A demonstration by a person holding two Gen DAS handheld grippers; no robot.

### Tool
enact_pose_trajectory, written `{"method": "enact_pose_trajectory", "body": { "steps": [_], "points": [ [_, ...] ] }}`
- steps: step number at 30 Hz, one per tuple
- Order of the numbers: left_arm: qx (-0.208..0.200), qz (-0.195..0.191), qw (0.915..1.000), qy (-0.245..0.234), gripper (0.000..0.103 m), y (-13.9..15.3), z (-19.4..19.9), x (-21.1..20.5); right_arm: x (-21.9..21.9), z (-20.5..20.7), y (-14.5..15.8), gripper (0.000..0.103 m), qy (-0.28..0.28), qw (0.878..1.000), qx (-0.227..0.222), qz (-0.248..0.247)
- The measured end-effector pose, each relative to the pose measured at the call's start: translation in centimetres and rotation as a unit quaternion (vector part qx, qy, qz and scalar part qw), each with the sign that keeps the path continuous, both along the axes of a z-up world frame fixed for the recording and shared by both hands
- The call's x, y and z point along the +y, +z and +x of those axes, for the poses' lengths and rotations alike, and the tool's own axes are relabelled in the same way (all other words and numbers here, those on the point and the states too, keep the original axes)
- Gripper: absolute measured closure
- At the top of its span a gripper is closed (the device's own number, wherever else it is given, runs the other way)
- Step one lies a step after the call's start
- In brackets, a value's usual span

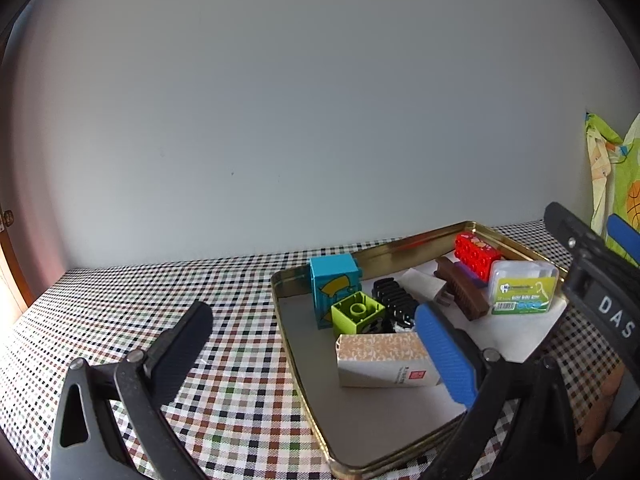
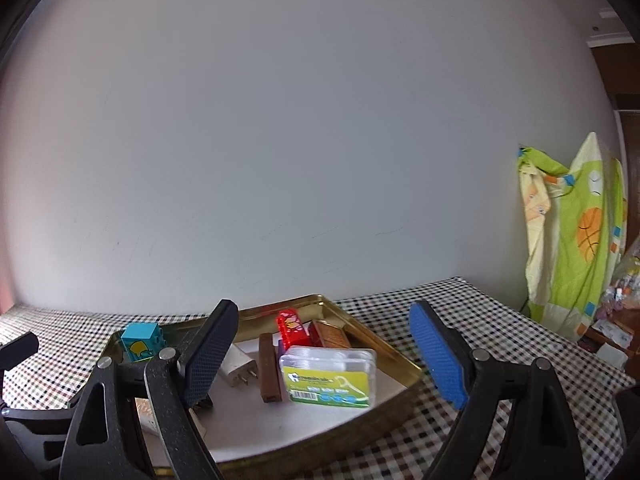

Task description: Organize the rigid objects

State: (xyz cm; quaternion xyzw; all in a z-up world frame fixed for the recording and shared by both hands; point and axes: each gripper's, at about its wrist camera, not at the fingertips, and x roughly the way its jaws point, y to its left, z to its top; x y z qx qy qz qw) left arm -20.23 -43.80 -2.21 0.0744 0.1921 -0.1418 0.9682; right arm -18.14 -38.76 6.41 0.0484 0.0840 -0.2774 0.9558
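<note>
A gold metal tray (image 1: 296, 368) (image 2: 400, 356) on the checked tablecloth holds several things: a teal block (image 1: 334, 284) (image 2: 140, 340), a lime block (image 1: 356, 312), a black comb-like piece (image 1: 394, 300), a patterned beige box (image 1: 384, 360), a white plug adapter (image 2: 239, 364), a brown bar (image 1: 460, 292) (image 2: 269, 366), a red block (image 1: 476, 256) (image 2: 291, 326) and a clear floss-pick box (image 1: 522, 288) (image 2: 330, 376). My left gripper (image 1: 314, 328) is open and empty, above the tray's left rim. My right gripper (image 2: 322, 340) is open and empty, above the floss-pick box.
A white wall stands right behind the table. A green patterned cloth (image 2: 576, 236) (image 1: 612, 184) hangs at the right. Small clutter (image 2: 612, 340) lies at the table's far right. The right gripper's body (image 1: 600, 288) shows at the right of the left wrist view.
</note>
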Motion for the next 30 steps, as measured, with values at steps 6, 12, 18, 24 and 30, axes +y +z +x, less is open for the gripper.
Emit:
{"method": "enact_pose_trajectory", "body": {
  "steps": [6,12,18,24,30],
  "points": [
    [-0.005,0.000,1.0000,-0.006,0.000,0.4,-1.0,0.0,1.3,-1.1,0.2,0.014,-0.004,1.000,-0.011,-0.026],
    [-0.005,-0.008,0.9999,-0.004,0.000,0.8,-1.4,0.7,2.3,-1.9,0.1,0.014,-0.001,0.999,-0.006,-0.032],
    [-0.004,-0.013,0.9999,-0.002,0.000,0.9,-1.6,1.1,2.5,-2.9,0.2,0.014,-0.009,0.999,-0.018,-0.034],
    [-0.008,-0.014,0.9999,-0.001,0.000,1.1,-1.9,1.3,3.4,-2.8,0.4,0.014,0.002,0.999,-0.012,-0.051],
    [-0.010,-0.020,0.9997,0.006,0.000,1.2,-2.0,1.6,3.4,-3.0,0.4,0.014,-0.004,0.999,-0.015,-0.049]
  ]
}}
